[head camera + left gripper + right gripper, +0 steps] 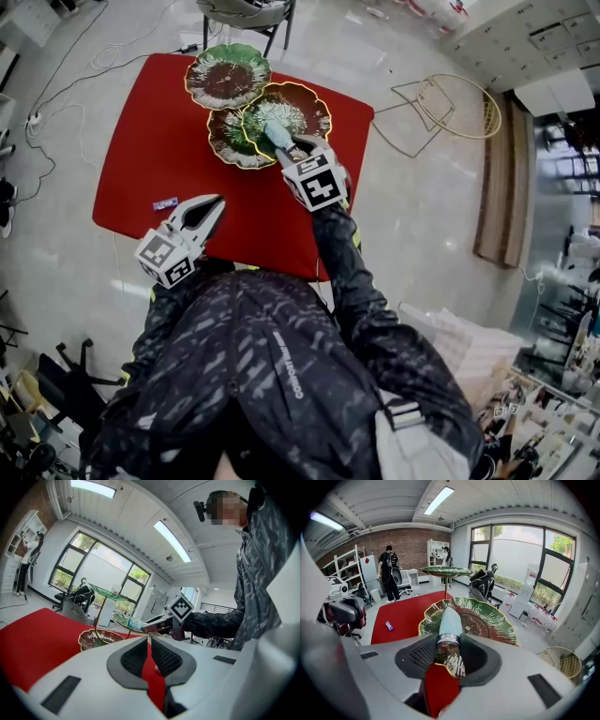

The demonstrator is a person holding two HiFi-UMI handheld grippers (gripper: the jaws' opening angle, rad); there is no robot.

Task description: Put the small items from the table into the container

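The small pale-blue foil-wrapped packet (450, 620) is clamped between the jaws of the right gripper (449, 645). The jaws are set partly closed, and the ribbed pads press on either side of the packet near its silver crimped end. The blue body projects forward past the fingertips and is held over the green scalloped plate with a gold rim (506, 627). Whether the packet touches the plate cannot be told.

The packet is judged to be light and soft, with a slick, crinkling film. Moderate pressure is therefore advised, so that the contents are not crushed. The preferred hold is across the flat body just ahead of the crimp, where the seam acts as a stop against slipping. Once released, the packet may slide on the glossy plate.

The plate is one tier of the three-tier dish stand (228, 75), which is set at the far side of the red-covered table (141, 141).

The left gripper (211, 208) is held roughly level over the near edge of the table. Its jaws are brought together on nothing, and only red cloth shows behind them.

A small purple wrapped sweet (166, 202) lies on the cloth near the left gripper, well apart from the stand. It is to be taken across its narrow width.
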